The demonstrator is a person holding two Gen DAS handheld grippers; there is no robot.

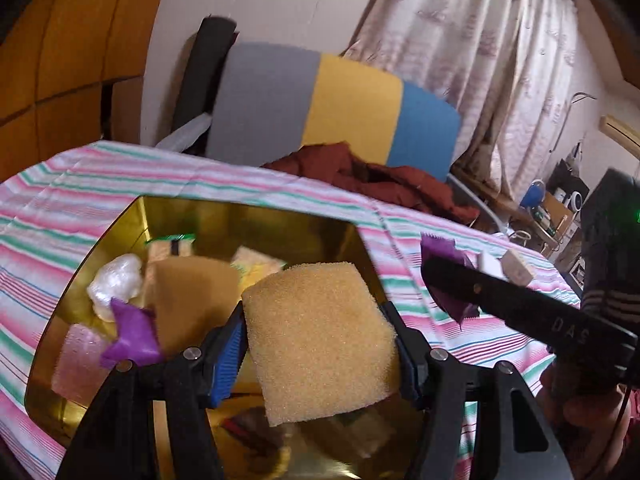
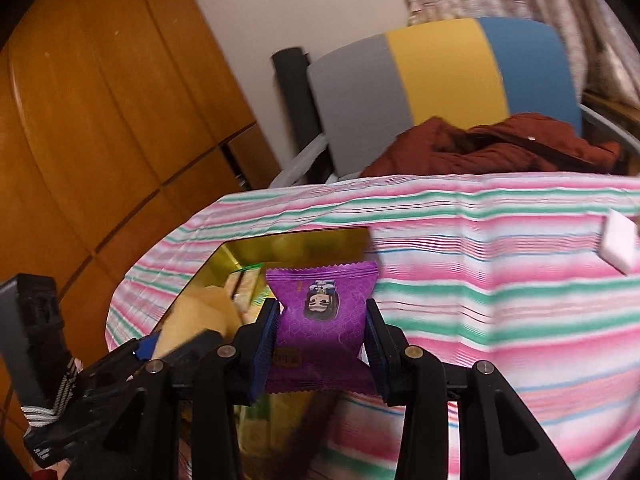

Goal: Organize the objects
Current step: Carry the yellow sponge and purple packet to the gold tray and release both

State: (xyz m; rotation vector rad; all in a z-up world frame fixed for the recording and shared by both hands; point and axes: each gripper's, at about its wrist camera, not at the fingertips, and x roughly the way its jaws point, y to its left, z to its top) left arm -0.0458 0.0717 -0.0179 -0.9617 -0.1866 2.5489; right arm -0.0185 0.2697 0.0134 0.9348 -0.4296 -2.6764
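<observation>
Now we hold a yellow sponge [image 1: 320, 340] clamped in our left tongs [image 1: 320, 344] above the gold tray [image 1: 256, 216], while our right tongs [image 2: 322, 344] pinch a purple snack packet [image 2: 322, 312] just beside it over the striped desk [image 2: 500, 300].

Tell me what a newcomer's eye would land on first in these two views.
First, the yellow sponge clamped in the left gripper above the gold tray, and the purple snack packet pinched in the right gripper at the tray's right edge. Beneath lies the pink and green striped cloth, and behind the table a grey, yellow and blue chair back with a dark red jacket on its seat.
</observation>
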